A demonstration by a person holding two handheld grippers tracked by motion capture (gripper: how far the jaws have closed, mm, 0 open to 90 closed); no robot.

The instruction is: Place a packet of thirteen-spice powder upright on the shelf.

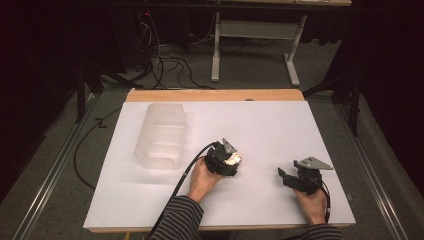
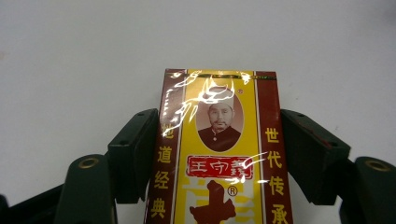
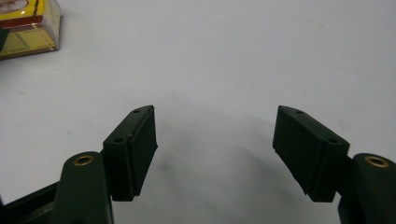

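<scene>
White paper covered the surface (image 1: pixel 260 125), with dark floor and cables beyond its far edge. At mid-surface the left tool (image 2: pixel 219 140) pinched a yellow-and-red cellophane-wrapped box (image 2: pixel 219 154) by its long sides, jaws flat against them, probably so the slick wrap would not slip. Near the front right corner the right tool (image 3: pixel 215 140) rested with jaws spread and nothing between them, seemingly waiting. Toward the far left corner sat a clear plastic bin (image 1: pixel 162 135), likely the box's destination.
</scene>
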